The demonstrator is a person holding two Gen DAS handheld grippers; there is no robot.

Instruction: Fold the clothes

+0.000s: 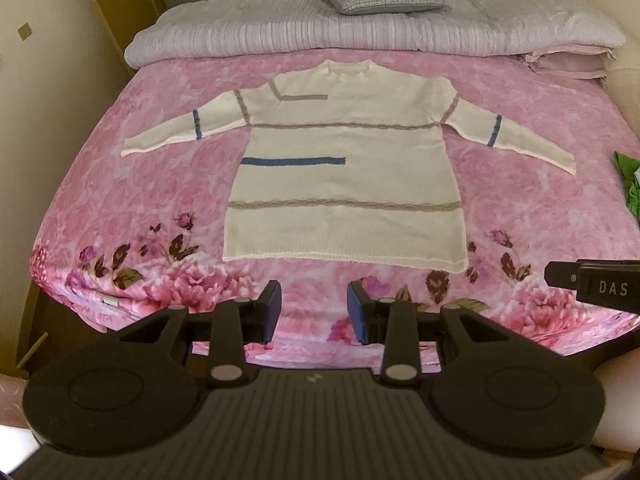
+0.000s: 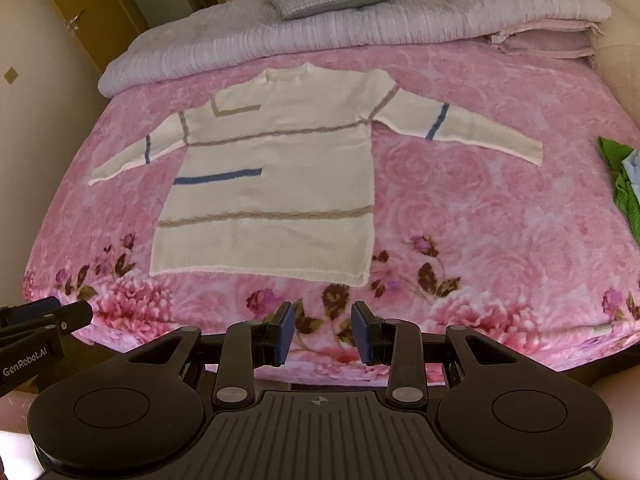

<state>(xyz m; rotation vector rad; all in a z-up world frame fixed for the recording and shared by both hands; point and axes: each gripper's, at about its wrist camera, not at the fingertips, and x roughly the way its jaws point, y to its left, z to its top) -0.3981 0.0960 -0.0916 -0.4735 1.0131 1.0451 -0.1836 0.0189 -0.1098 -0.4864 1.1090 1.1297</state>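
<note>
Left gripper hovers near sweater hem.

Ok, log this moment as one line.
sweater flat, unfolded, sleeves out | left gripper open, empty, short of hem | right gripper open, empty

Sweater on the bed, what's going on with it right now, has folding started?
Not yet. The cream sweater lies flat on the pink floral blanket, sleeves spread out to both sides, hem toward the grippers. The left gripper and right gripper both hover over the near edge of the bed, jaws open and empty, touching nothing. A green garment waits at the right edge.
</note>
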